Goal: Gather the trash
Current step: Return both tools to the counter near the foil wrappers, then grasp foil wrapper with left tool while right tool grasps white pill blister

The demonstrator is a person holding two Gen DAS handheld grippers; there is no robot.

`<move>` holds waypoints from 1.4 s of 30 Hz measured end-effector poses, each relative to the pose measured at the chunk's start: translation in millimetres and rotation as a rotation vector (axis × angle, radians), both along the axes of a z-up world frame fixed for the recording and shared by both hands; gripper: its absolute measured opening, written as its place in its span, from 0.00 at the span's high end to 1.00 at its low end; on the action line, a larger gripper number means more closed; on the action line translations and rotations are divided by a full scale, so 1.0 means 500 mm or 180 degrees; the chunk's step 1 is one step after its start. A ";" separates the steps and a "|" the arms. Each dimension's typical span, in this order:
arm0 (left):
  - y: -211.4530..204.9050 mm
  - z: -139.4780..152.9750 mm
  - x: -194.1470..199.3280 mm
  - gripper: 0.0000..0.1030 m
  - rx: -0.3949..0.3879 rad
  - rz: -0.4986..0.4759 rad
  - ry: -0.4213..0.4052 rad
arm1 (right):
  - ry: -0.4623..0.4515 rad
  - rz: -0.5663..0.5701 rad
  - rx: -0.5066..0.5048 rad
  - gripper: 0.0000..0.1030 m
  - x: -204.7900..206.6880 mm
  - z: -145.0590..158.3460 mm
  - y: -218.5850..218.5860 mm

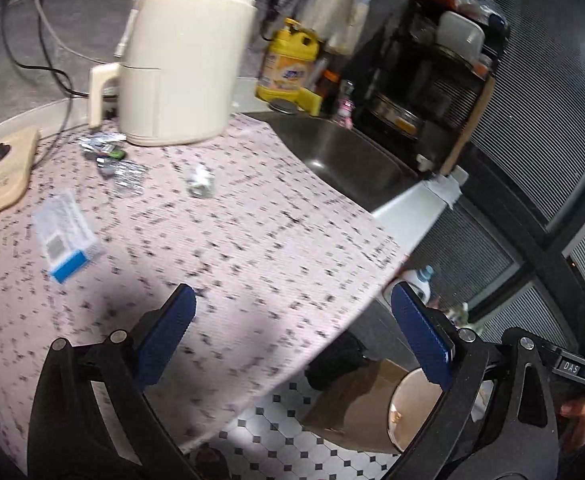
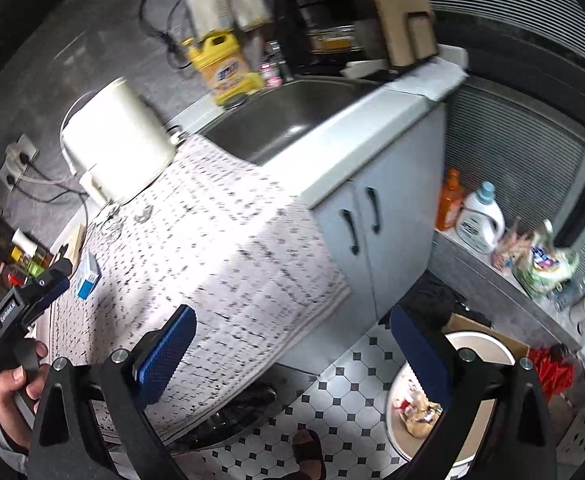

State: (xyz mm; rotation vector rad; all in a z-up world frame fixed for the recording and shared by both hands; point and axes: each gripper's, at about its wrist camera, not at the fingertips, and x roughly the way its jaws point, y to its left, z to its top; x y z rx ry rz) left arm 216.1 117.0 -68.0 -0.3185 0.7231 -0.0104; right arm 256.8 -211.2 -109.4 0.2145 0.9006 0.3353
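Patterned cloth (image 1: 252,220) below; L gripper (image 1: 292,336) & R gripper (image 2: 292,356) fingers wide apart, seemingly holding nothing.

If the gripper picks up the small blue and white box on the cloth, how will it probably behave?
The box looks like thin cardboard, so it is probably light and may dent under a hard squeeze. It lies flat, so it should not roll or tip. The patterned cloth under it may wrinkle or drag along if the box is pushed rather than lifted.
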 end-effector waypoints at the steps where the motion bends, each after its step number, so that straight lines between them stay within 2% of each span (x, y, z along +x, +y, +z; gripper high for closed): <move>1: 0.017 0.001 -0.002 0.06 0.0003 0.0032 -0.0019 | 0.0003 0.0051 -0.0011 0.08 0.005 0.001 0.023; 7: 0.149 0.011 -0.011 0.06 -0.0057 0.0308 -0.0115 | -0.0055 0.0260 -0.0137 0.08 0.027 0.009 0.149; 15: 0.291 0.011 0.011 0.06 -0.0090 0.0505 -0.0126 | -0.0104 0.0418 -0.0161 0.08 0.069 0.008 0.299; 19: 0.349 0.005 0.037 0.16 -0.0111 0.0509 -0.0089 | -0.0099 0.0446 -0.0133 0.08 0.086 0.002 0.357; 23: 0.408 -0.012 0.074 0.26 -0.0244 0.0543 -0.0015 | -0.0088 0.0520 -0.0133 0.08 0.103 -0.004 0.404; 32: 0.470 -0.064 0.170 0.42 -0.0427 0.0511 0.0141 | -0.0049 0.0477 -0.0196 0.08 0.153 -0.022 0.468; 42: 0.492 -0.128 0.280 0.45 -0.0551 0.0470 0.0428 | 0.0006 0.0460 -0.0258 0.08 0.220 -0.051 0.517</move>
